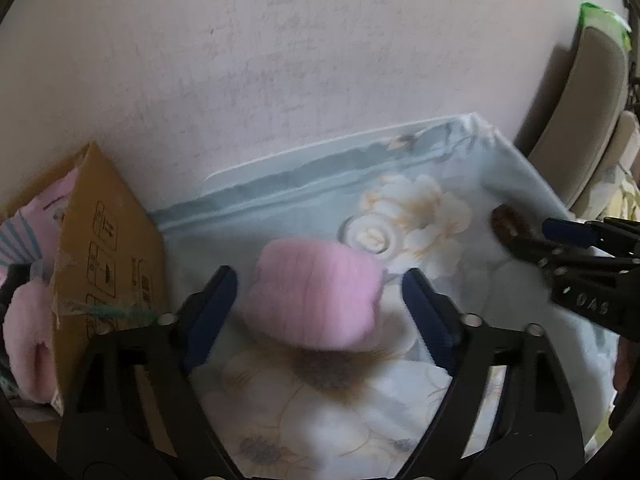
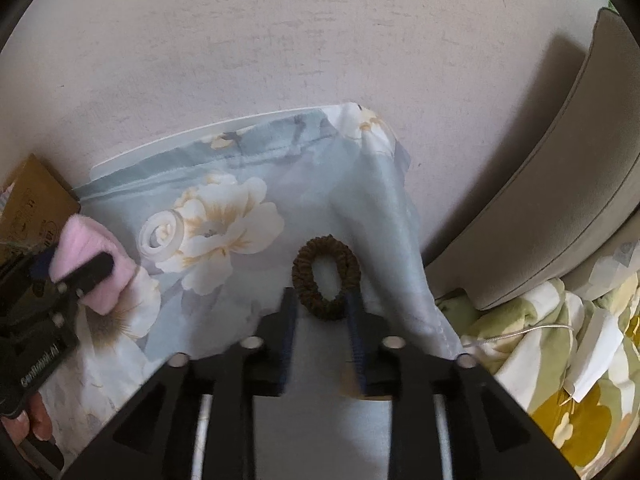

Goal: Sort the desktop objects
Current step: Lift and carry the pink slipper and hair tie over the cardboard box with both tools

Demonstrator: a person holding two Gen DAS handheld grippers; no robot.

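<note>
Both grippers loose, nothing held.
Left gripper (image 1: 318, 300) jaws wide around the pink fluffy pad (image 1: 314, 294), dead center: soft, light, I'd pinch mid-body. Right gripper (image 2: 322, 308) part-open; brown scrunchie (image 2: 326, 277) at 12 o'clock, stretchy, grab its band.

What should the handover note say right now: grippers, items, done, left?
Left gripper: open, jaws either side of the pink fluffy item, pads clear of it; it lies on the floral cloth.
Right gripper: part open, fingertips at the near end of the brown scrunchie; it looks released, flat on the cloth.
Cardboard box at the left already holds pink items.
Done: both pieces set down on the cloth.
Left: probably box the pink item and place the scrunchie; its destination is not visible.
</note>
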